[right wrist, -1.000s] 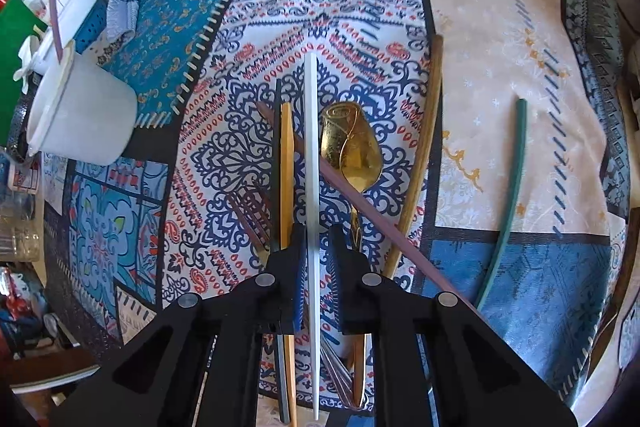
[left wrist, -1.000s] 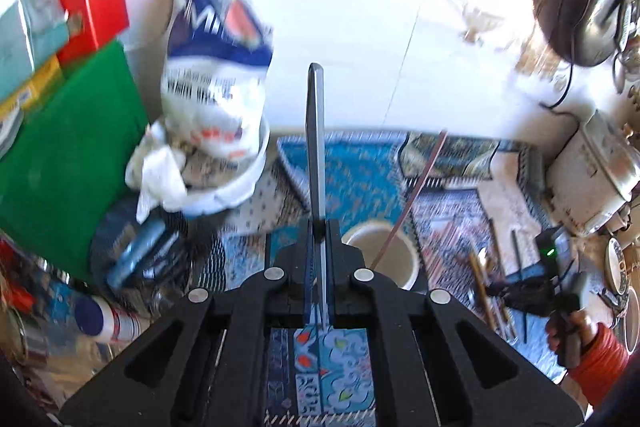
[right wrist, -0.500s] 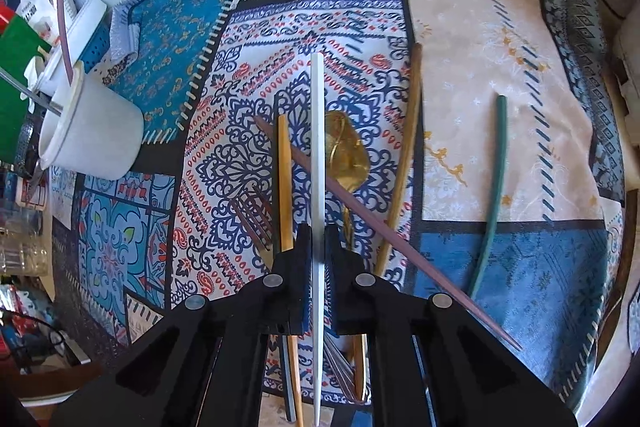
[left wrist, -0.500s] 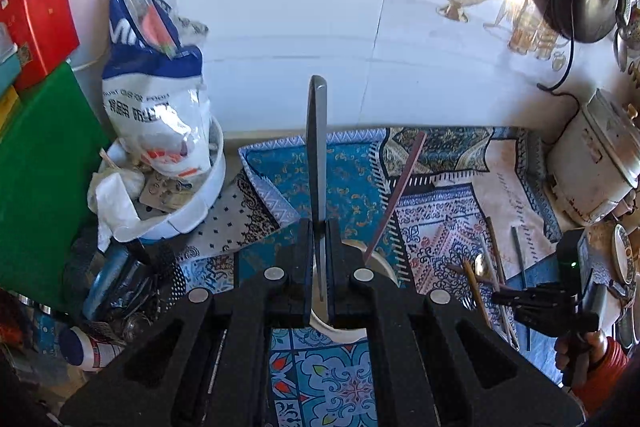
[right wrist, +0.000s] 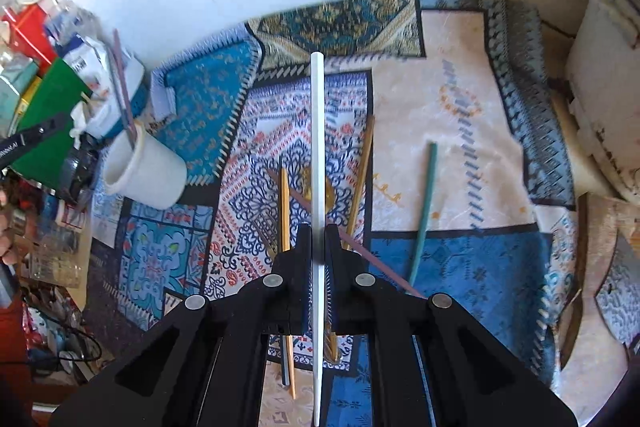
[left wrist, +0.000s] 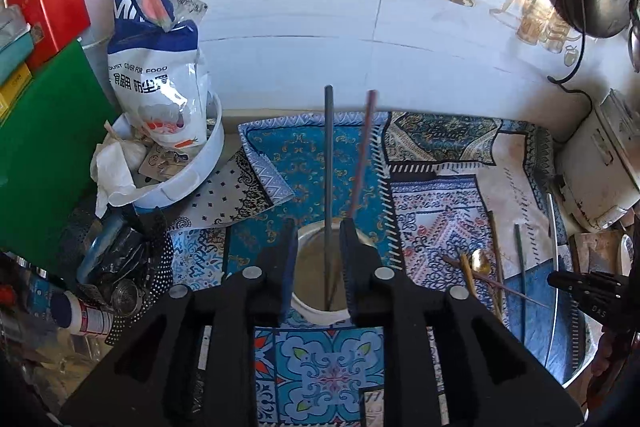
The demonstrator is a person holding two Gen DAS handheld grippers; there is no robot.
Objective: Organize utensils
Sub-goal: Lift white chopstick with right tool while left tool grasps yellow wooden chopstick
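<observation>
Utensils lie loose on a patterned patchwork cloth (right wrist: 460,131) of blue, cream and red panels; others stand in a cup. Left wrist view: the left gripper (left wrist: 318,259), matte black plastic, hangs over a round white cup (left wrist: 320,309) with its jaws opening; a thin grey chopstick (left wrist: 328,167) stands upright in the gap between them, free of both pads, its lower end inside the cup. A slim mauve chopstick (left wrist: 362,155) leans in the same cup toward 1 o'clock. Right wrist view: the right gripper (right wrist: 319,247) is clamped narrow on a long, smooth white chopstick (right wrist: 318,131), which runs straight toward 12 o'clock and tapers to a point behind the pads. Beneath it on the cloth lie a yellow chopstick (right wrist: 285,211), a glossy gold spoon (right wrist: 307,183), a brown wooden chopstick (right wrist: 362,179), a second mauve stick (right wrist: 380,267) crossing diagonally, and, apart at 2 o'clock, a dull green chopstick (right wrist: 423,211). The cup sits at 9 o'clock of this view, beyond it a flat green board (right wrist: 48,107). At 10 o'clock of the left view, a crinkled plastic bag (left wrist: 156,67) stands in a white bowl (left wrist: 192,175).
</observation>
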